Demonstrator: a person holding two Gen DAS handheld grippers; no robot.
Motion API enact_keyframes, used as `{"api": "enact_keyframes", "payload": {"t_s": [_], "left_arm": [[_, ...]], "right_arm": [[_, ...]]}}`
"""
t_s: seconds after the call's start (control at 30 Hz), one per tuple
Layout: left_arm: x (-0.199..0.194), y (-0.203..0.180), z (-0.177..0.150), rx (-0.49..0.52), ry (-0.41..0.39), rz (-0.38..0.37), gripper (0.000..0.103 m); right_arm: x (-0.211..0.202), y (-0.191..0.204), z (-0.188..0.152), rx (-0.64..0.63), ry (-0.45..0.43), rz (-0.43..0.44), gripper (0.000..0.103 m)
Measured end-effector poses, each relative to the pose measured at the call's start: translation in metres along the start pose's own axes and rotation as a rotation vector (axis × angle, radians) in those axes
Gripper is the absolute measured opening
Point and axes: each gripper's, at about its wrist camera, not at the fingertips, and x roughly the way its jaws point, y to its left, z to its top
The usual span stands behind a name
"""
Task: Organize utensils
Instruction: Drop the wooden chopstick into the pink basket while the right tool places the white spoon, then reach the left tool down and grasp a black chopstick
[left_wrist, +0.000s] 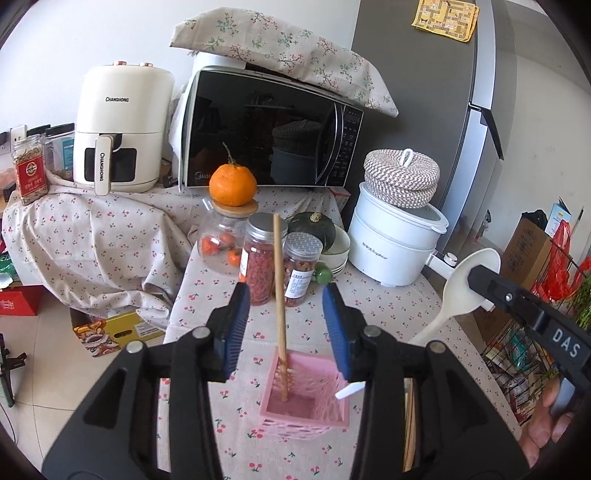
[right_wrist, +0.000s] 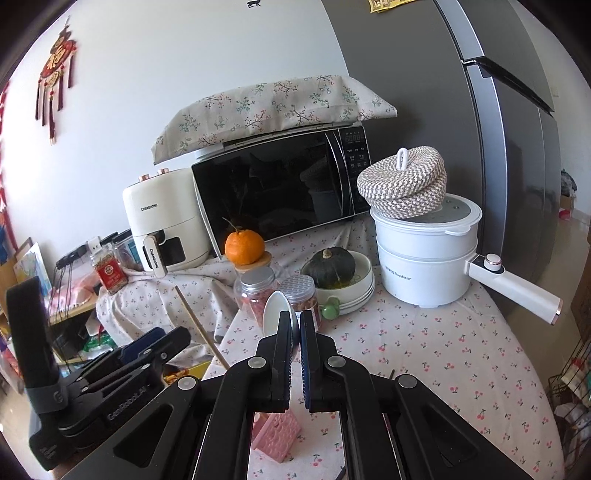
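Cherry cloth (left_wrist: 388, 314): 1 pink basket (left_wrist: 306, 402), 1 chopstick (left_wrist: 279, 295) inside; R gripper (right_wrist: 295, 325) w/ 1 spoon (right_wrist: 277, 310).

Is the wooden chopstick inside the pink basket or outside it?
Inside. The wooden chopstick has its lower end in the pink basket, leaning upward between the left gripper's open jaws, untouched.

The basket (left_wrist: 304, 395) stands on the table (left_wrist: 388, 314), in front of the two jars (left_wrist: 264, 258). One chopstick (left_wrist: 279, 295) stands in the basket and leans on its back wall. Behind the jars is the microwave (left_wrist: 266, 125); the air fryer (left_wrist: 122, 129) is left of the microwave and the electric pot (left_wrist: 395, 243) is to its right.
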Motion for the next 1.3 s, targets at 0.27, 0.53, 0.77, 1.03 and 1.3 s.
{"api": "enact_keyframes", "payload": {"t_s": [0.27, 0.53, 0.77, 1.03, 1.3], "left_arm": [[-0.018, 0.019, -0.017, 0.024, 0.047, 0.061, 0.061], [-0.014, 0.016, -0.027, 0.067, 0.115, 0.055, 0.073], [-0.009, 0.002, -0.033, 0.068, 0.19, 0.01, 0.078], [-0.005, -0.029, -0.047, 0.097, 0.297, -0.05, 0.08], [0.005, -0.065, -0.064, 0.129, 0.407, -0.094, 0.08]], "right_arm": [[0.033, 0.008, -0.014, -0.052, 0.056, -0.031, 0.005], [0.039, 0.004, -0.017, -0.01, 0.116, 0.053, 0.02], [0.007, -0.016, -0.007, 0.056, 0.085, 0.104, 0.048], [-0.007, -0.06, -0.021, 0.067, 0.217, 0.008, 0.06], [-0.012, -0.124, -0.051, 0.17, 0.395, -0.101, 0.065]]}}
